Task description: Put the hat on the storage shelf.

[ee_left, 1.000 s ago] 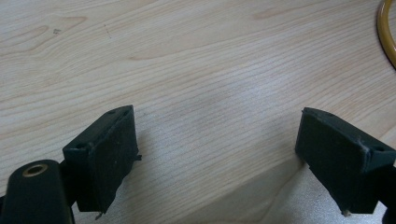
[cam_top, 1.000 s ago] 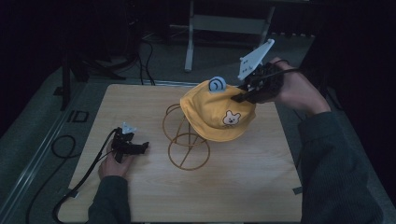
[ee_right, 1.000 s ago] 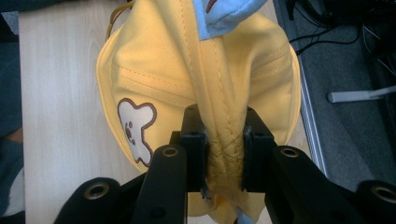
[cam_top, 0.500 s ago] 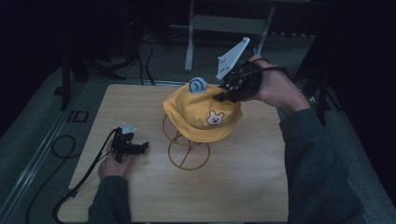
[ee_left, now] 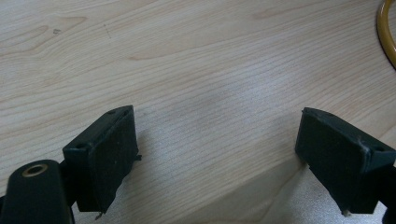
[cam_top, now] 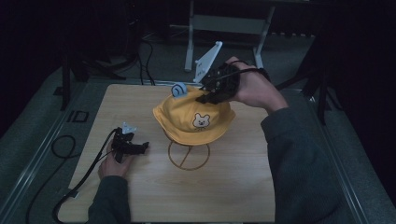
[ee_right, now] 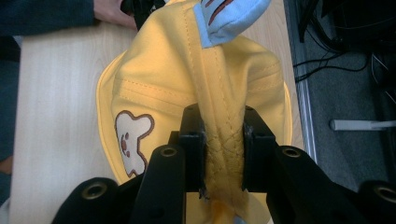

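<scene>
Yellow cotton hat point(cam_top: 194, 119) with a bear patch, draped over a wire stand point(cam_top: 188, 154) at mid-table. The right gripper point(cam_top: 205, 95) has its jaws clamped on a gathered fold at the crown, the fabric bunched between the pads point(ee_right: 192, 140). The left gripper point(cam_top: 140, 148) rests on the table point(cam_top: 140, 196), jaws spread wide with nothing between them. Risk: a sideways pull on the pinched fold could snag the brim and tip the light stand. Surface: pale wood-grain tabletop. Surroundings: dark room, grey floor, trailing cables.

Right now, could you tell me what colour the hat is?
Yellow hat, clearest in the right gripper view.
</scene>
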A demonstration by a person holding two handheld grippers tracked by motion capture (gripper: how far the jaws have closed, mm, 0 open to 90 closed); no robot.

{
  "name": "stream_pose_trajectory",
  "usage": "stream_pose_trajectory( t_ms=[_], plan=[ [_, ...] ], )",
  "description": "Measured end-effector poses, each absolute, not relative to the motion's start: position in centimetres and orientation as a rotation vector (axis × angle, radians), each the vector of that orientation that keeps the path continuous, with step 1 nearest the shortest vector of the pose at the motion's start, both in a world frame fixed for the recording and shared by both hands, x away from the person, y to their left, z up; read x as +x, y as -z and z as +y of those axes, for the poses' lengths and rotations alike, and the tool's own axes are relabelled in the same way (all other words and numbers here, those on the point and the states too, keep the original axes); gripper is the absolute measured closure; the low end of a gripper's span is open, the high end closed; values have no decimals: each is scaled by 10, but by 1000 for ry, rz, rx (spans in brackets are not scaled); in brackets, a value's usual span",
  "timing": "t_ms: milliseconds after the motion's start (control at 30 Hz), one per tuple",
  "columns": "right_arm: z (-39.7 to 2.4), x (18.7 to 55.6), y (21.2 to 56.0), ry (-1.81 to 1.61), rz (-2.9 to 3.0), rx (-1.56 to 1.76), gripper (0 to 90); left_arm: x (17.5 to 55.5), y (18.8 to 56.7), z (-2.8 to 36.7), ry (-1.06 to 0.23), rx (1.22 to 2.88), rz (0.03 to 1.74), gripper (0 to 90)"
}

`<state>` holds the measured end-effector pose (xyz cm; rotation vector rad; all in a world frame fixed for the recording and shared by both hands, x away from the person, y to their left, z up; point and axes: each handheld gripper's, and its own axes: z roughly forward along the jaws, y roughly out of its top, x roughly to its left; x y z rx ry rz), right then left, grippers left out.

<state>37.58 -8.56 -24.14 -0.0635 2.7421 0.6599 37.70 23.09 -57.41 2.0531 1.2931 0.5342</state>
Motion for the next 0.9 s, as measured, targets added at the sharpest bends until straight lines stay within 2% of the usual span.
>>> stream_pose_trajectory(
  t_ms=[600, 733, 900],
  plan=[
    [-54, 382, 271, -624, 2754, -75, 714, 377, 574, 231, -535, 2053, 1293, 127],
    [-53, 384, 272, -623, 2758, -48, 679, 377, 574, 231, -535, 2053, 1293, 127],
    [-51, 385, 273, -637, 2748, -18, 593, 377, 574, 231, -535, 2053, 1293, 127]
  ],
)
